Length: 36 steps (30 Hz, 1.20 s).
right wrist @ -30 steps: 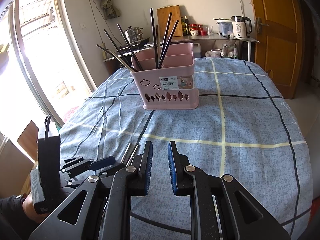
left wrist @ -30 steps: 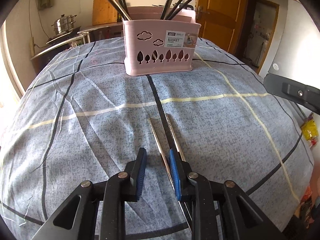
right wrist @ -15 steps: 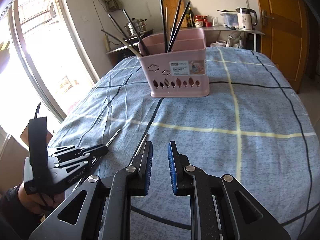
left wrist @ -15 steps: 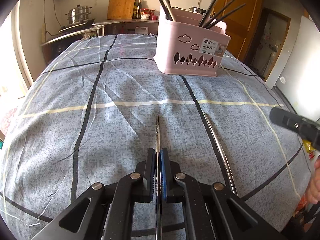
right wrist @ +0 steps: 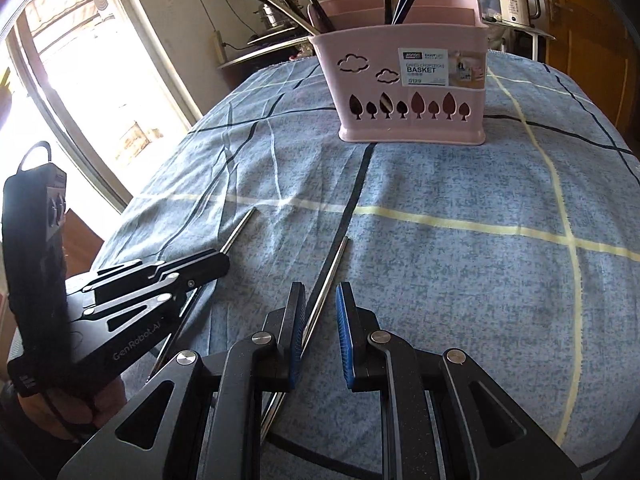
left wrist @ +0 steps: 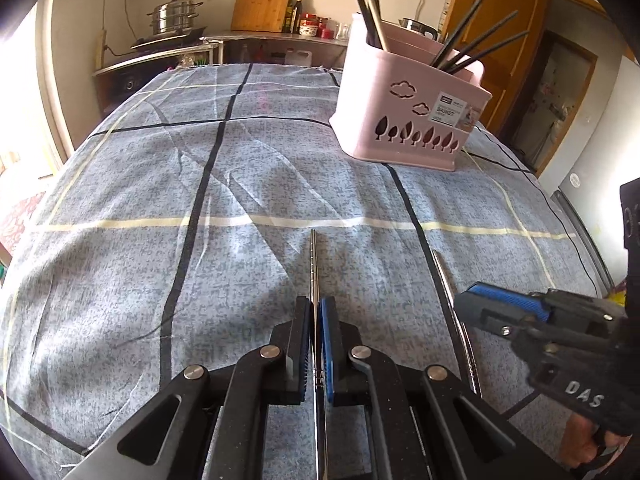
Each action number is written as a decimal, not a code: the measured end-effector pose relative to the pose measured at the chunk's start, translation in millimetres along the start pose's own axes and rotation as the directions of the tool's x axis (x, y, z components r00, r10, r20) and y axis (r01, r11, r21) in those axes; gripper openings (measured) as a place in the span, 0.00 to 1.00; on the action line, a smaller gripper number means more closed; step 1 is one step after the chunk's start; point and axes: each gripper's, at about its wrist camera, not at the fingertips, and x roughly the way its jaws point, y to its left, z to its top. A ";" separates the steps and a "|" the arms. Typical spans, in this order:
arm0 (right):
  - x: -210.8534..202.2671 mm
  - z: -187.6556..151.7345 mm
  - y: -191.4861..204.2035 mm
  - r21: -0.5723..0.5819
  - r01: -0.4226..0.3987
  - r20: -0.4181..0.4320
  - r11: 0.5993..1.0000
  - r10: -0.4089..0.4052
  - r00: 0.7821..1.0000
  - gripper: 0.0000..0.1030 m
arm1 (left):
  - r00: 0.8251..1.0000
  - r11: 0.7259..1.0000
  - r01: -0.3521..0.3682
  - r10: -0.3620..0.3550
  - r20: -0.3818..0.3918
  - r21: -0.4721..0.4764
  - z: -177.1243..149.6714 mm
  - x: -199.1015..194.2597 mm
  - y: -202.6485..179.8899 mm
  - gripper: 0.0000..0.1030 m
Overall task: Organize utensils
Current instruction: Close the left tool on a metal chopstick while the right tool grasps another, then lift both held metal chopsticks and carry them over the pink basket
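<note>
The left gripper (left wrist: 316,312) has its fingers closed on a metal chopstick (left wrist: 314,264) near the tabletop's (left wrist: 120,280) front edge. Just beside it, the right gripper (right wrist: 322,300) straddles a second metal chopstick (right wrist: 330,268) lying on the checked cloth, fingers apart, one pad touching it. The pink basket (right wrist: 412,92), holding dark chopsticks (left wrist: 476,46), stands toward the far edge.

a basket (left wrist: 412,120) with chopsticks (left wrist: 476,46) in it stands far on the tablecloth (left wrist: 120,260); two metal chopsticks (left wrist: 315,264) lie near, side by side.
</note>
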 end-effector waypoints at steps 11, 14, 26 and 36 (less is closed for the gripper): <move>3.4 -1.6 -7.8 -0.072 0.031 -0.048 0.997 -0.034 0.998 0.06 | 1.000 0.995 0.012 -0.012 0.002 -0.096 -4.6 -3.4 7.5 0.05; -0.8 -3.1 -14.4 -0.096 0.031 -0.062 0.995 -0.037 0.997 0.05 | 1.000 0.992 0.017 -0.017 -0.003 -0.125 -6.4 -4.6 7.9 0.05; 7.7 8.0 -5.5 -0.179 0.079 -0.088 0.981 -0.096 0.992 0.05 | 0.995 0.999 0.024 -0.020 -0.095 0.043 12.3 6.3 -1.6 0.06; 6.7 12.0 -7.6 -0.155 0.065 -0.090 0.986 -0.079 0.993 0.04 | 0.995 0.997 0.005 0.002 -0.104 0.072 15.0 7.5 -8.2 0.05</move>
